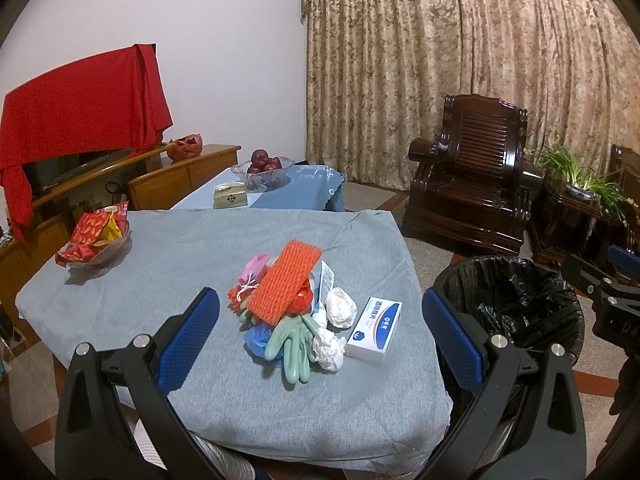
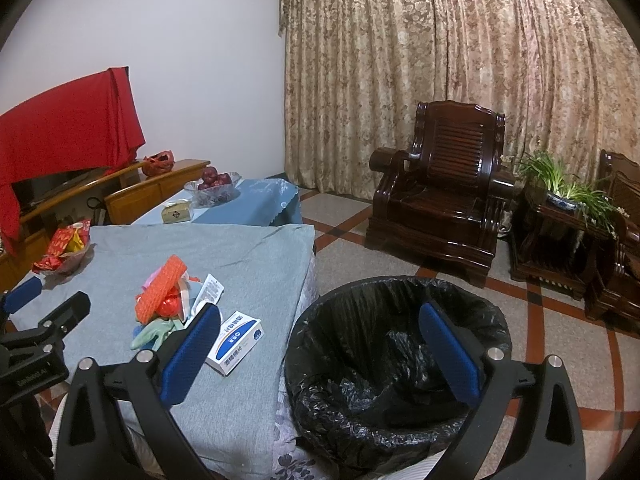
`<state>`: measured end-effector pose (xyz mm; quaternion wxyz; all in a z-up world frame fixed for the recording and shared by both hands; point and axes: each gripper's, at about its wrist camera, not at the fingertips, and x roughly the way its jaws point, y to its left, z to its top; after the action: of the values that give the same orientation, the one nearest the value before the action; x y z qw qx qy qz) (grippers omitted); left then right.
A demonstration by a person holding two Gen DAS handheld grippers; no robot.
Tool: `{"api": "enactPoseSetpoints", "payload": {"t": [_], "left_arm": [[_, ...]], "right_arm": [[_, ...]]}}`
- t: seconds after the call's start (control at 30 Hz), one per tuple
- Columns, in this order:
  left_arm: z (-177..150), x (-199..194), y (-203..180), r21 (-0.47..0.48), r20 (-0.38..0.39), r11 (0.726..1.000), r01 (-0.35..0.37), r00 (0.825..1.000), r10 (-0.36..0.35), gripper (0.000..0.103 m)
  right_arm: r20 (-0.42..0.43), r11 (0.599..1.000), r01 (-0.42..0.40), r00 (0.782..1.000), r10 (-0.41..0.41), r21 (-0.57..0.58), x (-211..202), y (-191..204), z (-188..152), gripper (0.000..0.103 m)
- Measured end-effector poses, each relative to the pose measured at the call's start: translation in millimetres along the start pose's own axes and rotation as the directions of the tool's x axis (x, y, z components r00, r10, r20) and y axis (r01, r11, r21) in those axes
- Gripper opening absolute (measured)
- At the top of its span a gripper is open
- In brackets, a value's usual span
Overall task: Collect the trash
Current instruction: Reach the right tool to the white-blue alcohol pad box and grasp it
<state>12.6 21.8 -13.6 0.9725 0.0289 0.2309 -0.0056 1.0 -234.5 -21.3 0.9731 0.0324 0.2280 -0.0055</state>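
Observation:
A heap of trash lies on the grey-covered table point(image 1: 160, 264): an orange foam net point(image 1: 284, 282) on top, green rubber gloves point(image 1: 294, 346), two crumpled white tissues point(image 1: 340, 307), a pink pouch point(image 1: 253, 268) and a white-and-blue box point(image 1: 374, 330). My left gripper point(image 1: 320, 336) hovers open in front of the heap, nothing between its fingers. A bin lined with a black bag point(image 2: 396, 360) stands on the floor right of the table. My right gripper point(image 2: 320, 344) is open above the gap between table edge and bin. The box point(image 2: 236, 339) lies by its left finger.
A glass dish of red packets point(image 1: 94, 240) sits at the table's far left. Behind it stand a low table with a fruit bowl point(image 1: 262, 168) and a tissue pack point(image 1: 230, 196). A dark wooden armchair point(image 2: 440, 204) and a potted plant point(image 2: 568, 188) stand to the right.

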Motion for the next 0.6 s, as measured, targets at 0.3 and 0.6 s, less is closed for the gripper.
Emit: {"api": "enactPoseSetpoints", "payload": {"t": [0.3,0.6], "left_arm": [[-4,12,23,-0.035,-0.018,0.998,-0.058,0.998,0.057,0.098],[-17,48,64,-0.032,-0.040,0.990,-0.139,0.990,0.138,0.098]], "right_arm": [[-0.038,1.000,-0.027,0.999,0.027,-0.005,38,26,-14,0.097],[-0.111,0.996,-0.081,0.991,0.076,-0.047,82,66,-26,0.097]]}}
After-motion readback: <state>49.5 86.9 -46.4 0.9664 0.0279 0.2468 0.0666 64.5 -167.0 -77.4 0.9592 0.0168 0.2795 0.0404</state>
